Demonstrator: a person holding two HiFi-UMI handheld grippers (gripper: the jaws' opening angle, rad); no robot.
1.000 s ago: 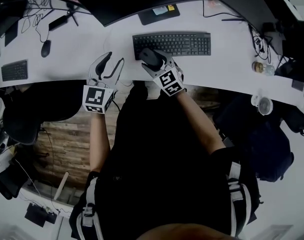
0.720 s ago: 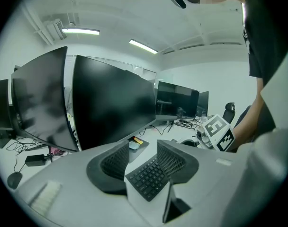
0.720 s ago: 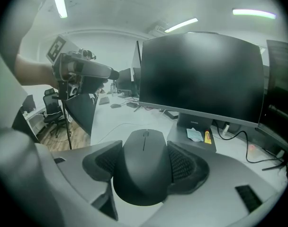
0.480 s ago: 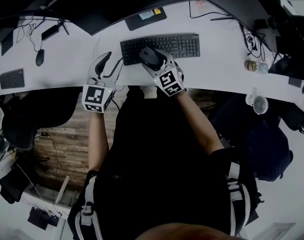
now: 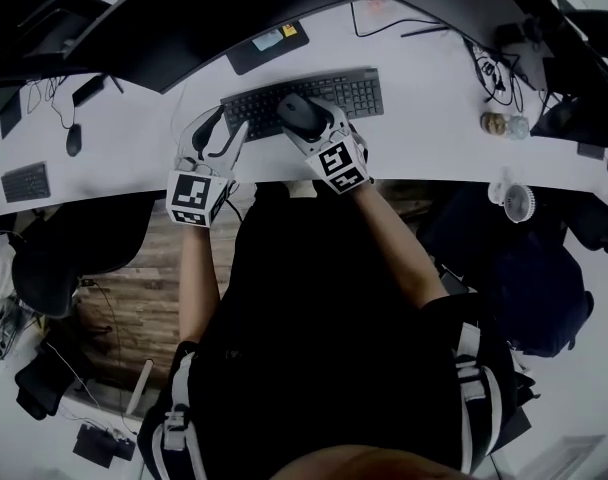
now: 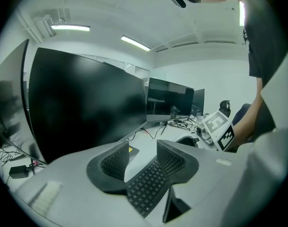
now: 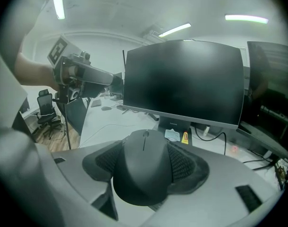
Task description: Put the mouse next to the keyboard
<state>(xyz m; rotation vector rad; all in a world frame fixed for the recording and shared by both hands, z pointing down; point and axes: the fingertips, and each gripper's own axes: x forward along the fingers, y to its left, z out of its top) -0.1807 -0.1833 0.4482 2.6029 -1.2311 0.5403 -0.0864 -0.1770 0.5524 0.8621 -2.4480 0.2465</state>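
Observation:
In the head view my right gripper [image 5: 306, 118] is shut on the dark grey mouse [image 5: 299, 114] and holds it over the middle of the black keyboard [image 5: 356, 90]. In the right gripper view the mouse [image 7: 144, 167] sits between both ribbed pads [image 7: 182, 163]. My left gripper [image 5: 224, 128] stands open by the keyboard's left end. In its own view the left gripper [image 6: 143, 161] has nothing between its jaws, and the keyboard [image 6: 148, 188] shows on the white desk [image 5: 434, 78] below them.
Large dark monitors [image 5: 214, 8] line the back of the curved desk. To the far left lie a second keyboard [image 5: 26, 180] and another mouse [image 5: 74, 140]. A black pad [image 5: 267, 46] lies behind the keyboard; a jar [image 5: 504, 125], a small fan [image 5: 519, 203] and cables are to the right.
Both grippers have shifted to the right relative to the keyboard: the held mouse went from over its left end to over its middle. Neither gripper's jaws have changed.

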